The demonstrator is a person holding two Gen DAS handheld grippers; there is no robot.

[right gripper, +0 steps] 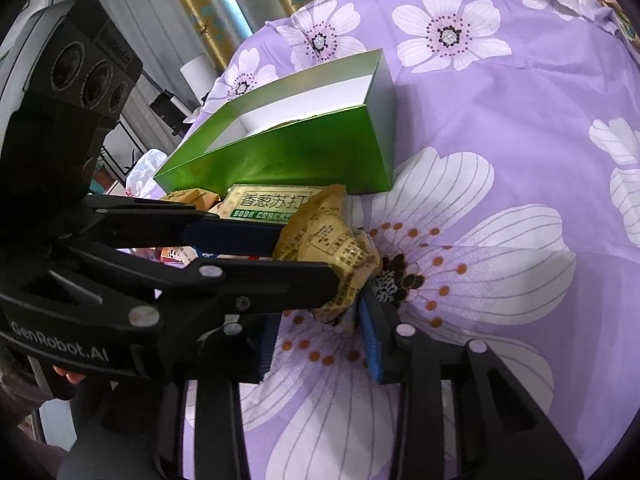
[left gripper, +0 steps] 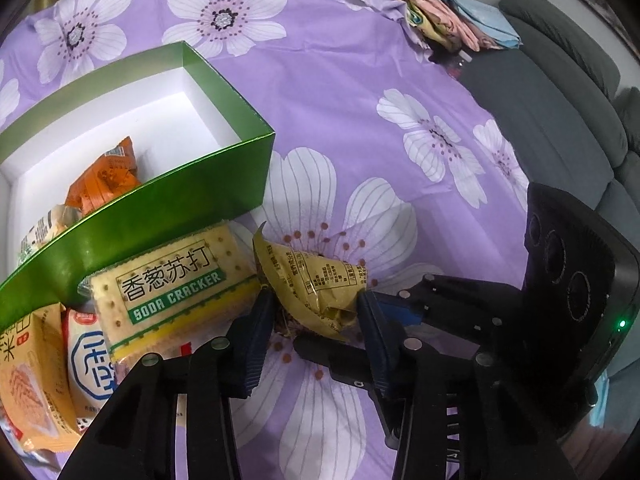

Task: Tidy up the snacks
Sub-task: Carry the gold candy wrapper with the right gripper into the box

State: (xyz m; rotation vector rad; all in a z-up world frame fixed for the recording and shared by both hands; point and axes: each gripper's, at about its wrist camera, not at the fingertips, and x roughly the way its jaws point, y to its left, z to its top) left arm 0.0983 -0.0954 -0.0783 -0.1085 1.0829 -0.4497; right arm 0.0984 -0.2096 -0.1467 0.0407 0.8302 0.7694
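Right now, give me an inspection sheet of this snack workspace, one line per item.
Surface: purple floral cloth, wrinkled.
Job's things: green box open, orange packet inside; soda cracker pack and yellow packet lying outside it, more packs at the left.
Clutter: folded cloths at the far edge.
Grippers: left gripper straddles the yellow packet, fingers at its sides; right gripper open, just below it.
Cables: nothing seen.
Surroundings: grey sofa, curtains.

Purple floral cloth (left gripper: 360,80); folded fabrics (left gripper: 440,12) at far edge; grey sofa (left gripper: 560,100) beside
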